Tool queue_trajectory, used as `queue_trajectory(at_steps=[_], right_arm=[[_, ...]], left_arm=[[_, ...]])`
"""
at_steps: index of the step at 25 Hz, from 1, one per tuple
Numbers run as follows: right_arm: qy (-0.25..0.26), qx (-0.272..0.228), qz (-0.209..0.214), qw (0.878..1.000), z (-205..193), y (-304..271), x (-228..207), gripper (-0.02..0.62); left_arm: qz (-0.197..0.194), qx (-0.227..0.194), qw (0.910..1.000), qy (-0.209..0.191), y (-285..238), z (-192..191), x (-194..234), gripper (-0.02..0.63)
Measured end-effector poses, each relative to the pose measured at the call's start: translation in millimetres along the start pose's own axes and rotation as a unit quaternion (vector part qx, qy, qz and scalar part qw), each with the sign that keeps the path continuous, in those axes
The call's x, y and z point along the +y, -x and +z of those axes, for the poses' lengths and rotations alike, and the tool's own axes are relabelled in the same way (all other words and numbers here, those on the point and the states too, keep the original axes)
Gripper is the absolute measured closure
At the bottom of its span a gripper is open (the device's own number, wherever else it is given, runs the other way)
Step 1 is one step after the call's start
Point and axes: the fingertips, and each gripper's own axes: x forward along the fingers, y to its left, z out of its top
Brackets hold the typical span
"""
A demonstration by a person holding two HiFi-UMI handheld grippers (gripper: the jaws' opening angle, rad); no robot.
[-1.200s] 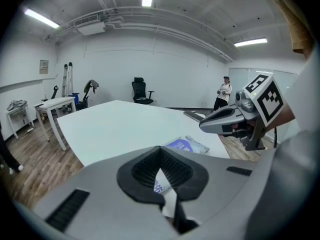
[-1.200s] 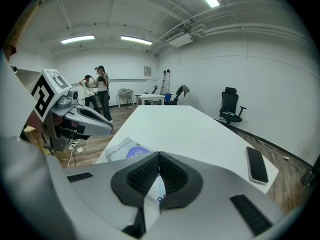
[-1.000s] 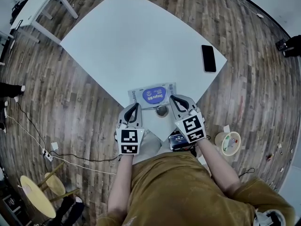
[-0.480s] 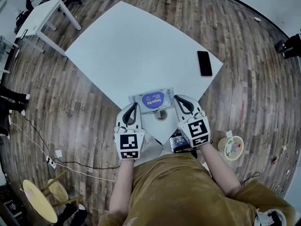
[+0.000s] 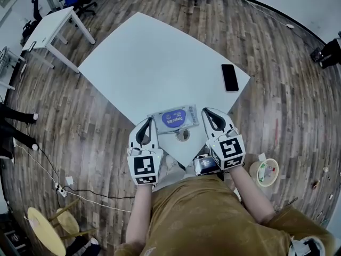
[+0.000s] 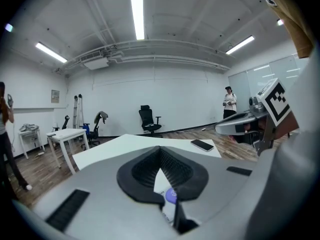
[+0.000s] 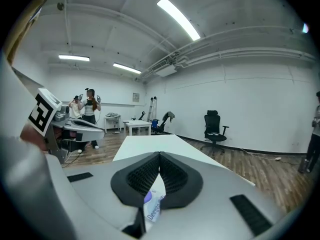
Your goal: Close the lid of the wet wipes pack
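**A:** At the near edge of the desk [image 5: 154, 68] lies the pack [image 5: 173, 120], blue lid [image 5: 176, 117] up. Is it closed?

**B:** I'd say so. The lid looks flush with the pack and no flap stands up. Whether it is pressed tight, I can't tell from this height.

**A:** And the grippers?

**B:** The left gripper [image 5: 150, 120] is just left of the pack, and the right gripper [image 5: 205, 111] is just right of it. Neither touches it. Both are clenched, tips together, with nothing between them. Each one's own view shows only a strip of the pack behind its jaws.

**A:** So what remains?

**B:** Little, by my reckoning; at most a firm press on the lid. A tape roll [image 5: 183, 135] sits just nearer than the pack, and a phone [image 5: 229, 77] lies well beyond it.
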Motion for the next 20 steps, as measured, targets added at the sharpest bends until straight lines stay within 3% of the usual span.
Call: queue_trajectory(at_steps=[10, 20], right_arm=[[-0.003, -0.042, -0.023, 0.999, 31.2, 8.1, -5.7, 0.588], [-0.005, -0.084, -0.023, 0.996, 64.1, 20.4, -4.7, 0.588]], left_arm=[[0.027, -0.051, 0.9979, -0.027, 11.5, 38.1, 4.6, 0.603], [0.053, -0.09, 0.9945, -0.012, 27.4, 64.9, 16.6, 0.603]])
